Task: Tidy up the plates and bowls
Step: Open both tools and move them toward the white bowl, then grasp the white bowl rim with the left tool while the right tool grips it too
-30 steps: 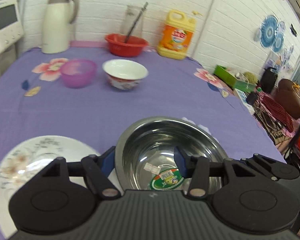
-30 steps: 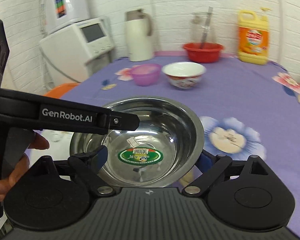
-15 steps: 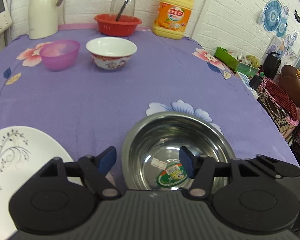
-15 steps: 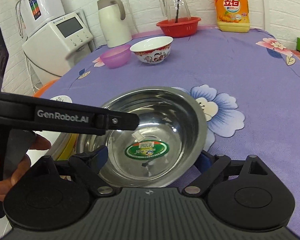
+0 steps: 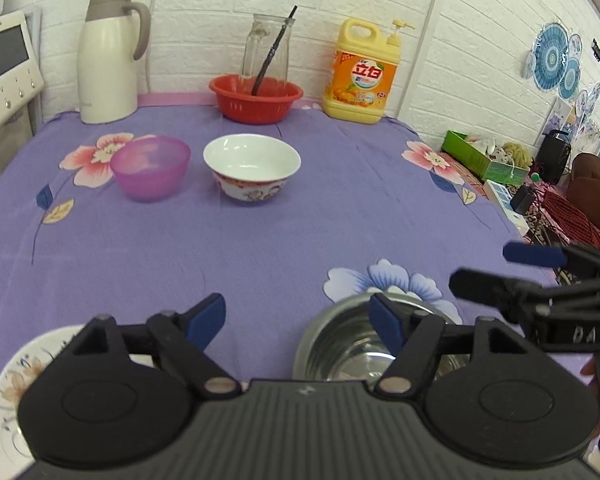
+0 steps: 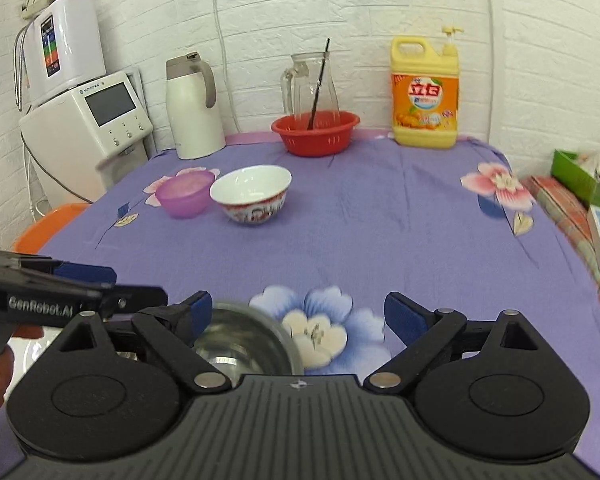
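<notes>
A steel bowl (image 5: pixel 352 348) sits on the purple cloth near the front edge, seen also in the right wrist view (image 6: pixel 244 340). A white floral plate (image 5: pixel 16 380) lies to its left. A white patterned bowl (image 5: pixel 252 168) and a pink plastic bowl (image 5: pixel 151 168) stand further back; both also show in the right wrist view, the white bowl (image 6: pixel 252 194) and the pink bowl (image 6: pixel 186 192). My left gripper (image 5: pixel 300 318) is open and empty, above the cloth left of the steel bowl. My right gripper (image 6: pixel 300 314) is open and empty, just right of the steel bowl.
At the back stand a white thermos (image 5: pixel 108 56), a red basket (image 5: pixel 256 98) with a glass jug, and a yellow detergent bottle (image 5: pixel 364 72). A white appliance (image 6: pixel 88 120) stands at the left. Clutter lies beyond the table's right edge (image 5: pixel 500 168).
Both grippers have pulled back and lifted away from the steel bowl. The left jaws have opened wider and let go of the rim. The bowl now sits low in both views.
</notes>
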The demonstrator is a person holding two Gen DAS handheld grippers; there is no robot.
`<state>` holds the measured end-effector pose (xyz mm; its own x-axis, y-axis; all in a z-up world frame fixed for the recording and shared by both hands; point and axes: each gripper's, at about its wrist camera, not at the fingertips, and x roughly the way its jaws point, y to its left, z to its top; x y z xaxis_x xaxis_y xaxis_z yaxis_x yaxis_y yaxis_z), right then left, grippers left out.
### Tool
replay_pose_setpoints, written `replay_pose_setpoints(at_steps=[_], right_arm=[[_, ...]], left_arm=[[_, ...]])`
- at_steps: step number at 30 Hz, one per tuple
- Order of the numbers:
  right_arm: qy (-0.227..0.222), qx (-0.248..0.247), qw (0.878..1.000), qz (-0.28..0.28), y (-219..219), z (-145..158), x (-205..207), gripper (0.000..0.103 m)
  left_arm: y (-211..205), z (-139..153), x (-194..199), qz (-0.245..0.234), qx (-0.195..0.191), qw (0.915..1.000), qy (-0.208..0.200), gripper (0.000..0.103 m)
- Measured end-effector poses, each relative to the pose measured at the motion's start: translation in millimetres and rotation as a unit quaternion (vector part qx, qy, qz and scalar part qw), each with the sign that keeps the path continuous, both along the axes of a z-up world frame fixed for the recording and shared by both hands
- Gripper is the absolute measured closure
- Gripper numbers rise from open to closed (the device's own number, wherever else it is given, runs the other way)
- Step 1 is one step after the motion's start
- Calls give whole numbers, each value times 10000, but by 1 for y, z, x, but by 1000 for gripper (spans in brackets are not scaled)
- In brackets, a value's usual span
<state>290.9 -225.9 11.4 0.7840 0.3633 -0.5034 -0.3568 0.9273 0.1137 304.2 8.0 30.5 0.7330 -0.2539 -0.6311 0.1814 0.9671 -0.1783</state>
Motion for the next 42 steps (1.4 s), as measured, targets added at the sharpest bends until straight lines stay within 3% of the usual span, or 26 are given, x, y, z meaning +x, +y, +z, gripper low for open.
replay_pose_setpoints(at_steps=[8, 10, 12, 18, 21, 26, 30, 37, 38, 40, 42], right_arm=[[-74, -254, 9991, 319, 19, 15, 66, 0], [-24, -248, 9988, 426, 24, 15, 88, 0], [41, -274, 9983, 509, 30, 13, 113, 0], [338, -70, 9948, 959, 52, -6, 187, 0], [425, 48, 9939, 1016, 59, -16, 216, 0], [510, -197, 9925, 1091, 72, -29, 240, 0], [503, -451, 9892, 1300, 84, -33, 248, 0], [754, -376, 9839, 1576, 95, -50, 256, 0], [637, -447, 9837, 1623, 99, -51, 253, 3], [700, -335, 9818, 1735, 102, -49, 251, 26], [716, -327, 9800, 1828, 103, -47, 246, 28]], left_arm=[[11, -5, 48, 195, 22, 9996, 184, 31], [17, -10, 65, 361, -145, 9987, 328, 31], [29, -15, 84, 597, -568, 9950, 557, 31], [55, -25, 126, 1459, -1810, 9682, 923, 33], [59, -24, 145, 1793, -2122, 9562, 927, 33], [55, -26, 177, 2311, -2186, 9429, 985, 36], [54, -38, 191, 2599, -2406, 9282, 1137, 60], [50, -46, 207, 2537, -2198, 9351, 1137, 80], [49, -47, 209, 2502, -2135, 9376, 1123, 81], [47, -47, 211, 2407, -2010, 9429, 1122, 90], [44, -46, 211, 2280, -1856, 9494, 1103, 90]])
